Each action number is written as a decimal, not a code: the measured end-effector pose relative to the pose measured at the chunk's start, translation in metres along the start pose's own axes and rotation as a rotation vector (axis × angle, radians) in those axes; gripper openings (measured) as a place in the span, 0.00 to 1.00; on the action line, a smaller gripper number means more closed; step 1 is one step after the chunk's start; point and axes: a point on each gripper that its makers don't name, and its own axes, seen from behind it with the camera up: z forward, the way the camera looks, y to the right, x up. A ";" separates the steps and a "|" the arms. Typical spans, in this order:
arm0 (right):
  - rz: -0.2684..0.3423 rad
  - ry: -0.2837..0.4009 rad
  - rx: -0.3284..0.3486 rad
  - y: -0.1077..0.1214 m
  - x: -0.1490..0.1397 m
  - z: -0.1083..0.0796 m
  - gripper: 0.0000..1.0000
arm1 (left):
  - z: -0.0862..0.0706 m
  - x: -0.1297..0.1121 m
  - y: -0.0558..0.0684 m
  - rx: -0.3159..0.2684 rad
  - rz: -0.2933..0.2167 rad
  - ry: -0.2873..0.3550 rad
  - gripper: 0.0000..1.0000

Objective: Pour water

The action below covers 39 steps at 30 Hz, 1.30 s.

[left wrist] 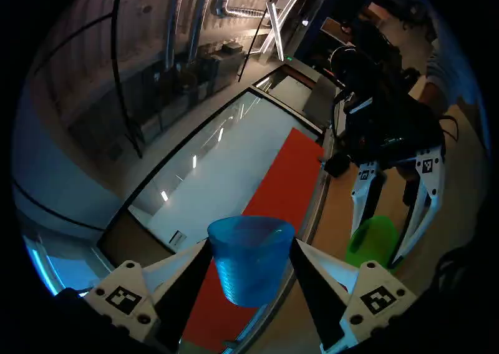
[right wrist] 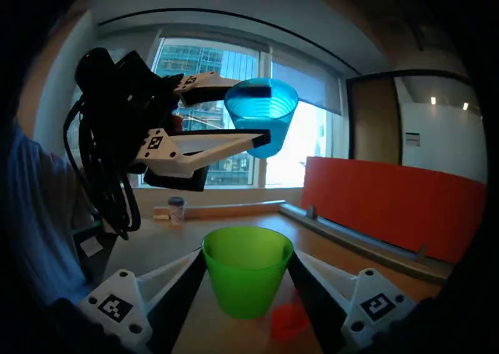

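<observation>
A red divider panel [right wrist: 399, 198] stands at three o'clock on the wooden bench [right wrist: 159, 245]; a small jar [right wrist: 177, 208] sits at eight o'clock.

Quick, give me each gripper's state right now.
Left gripper: shut on the blue cup.
Right gripper: shut on the green cup.

The white two-finger left gripper [left wrist: 251, 249] is held up higher than the right one, both fingers pressing on a translucent blue plastic cup [left wrist: 251, 270]. The white two-finger right gripper [right wrist: 247, 258] sits lower, clamped on an upright green plastic cup [right wrist: 247, 276].
</observation>
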 end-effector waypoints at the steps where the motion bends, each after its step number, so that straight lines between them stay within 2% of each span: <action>1: 0.000 0.000 0.000 0.000 0.000 0.000 0.91 | 0.000 0.001 0.000 0.000 0.012 0.000 0.85; 19: -0.004 -0.001 -0.002 0.007 0.000 -0.003 0.91 | 0.002 0.008 -0.003 0.018 0.150 -0.001 0.85; 39: -0.011 -0.002 -0.013 0.014 -0.001 -0.008 0.91 | 0.001 0.020 -0.010 0.031 0.266 0.004 0.85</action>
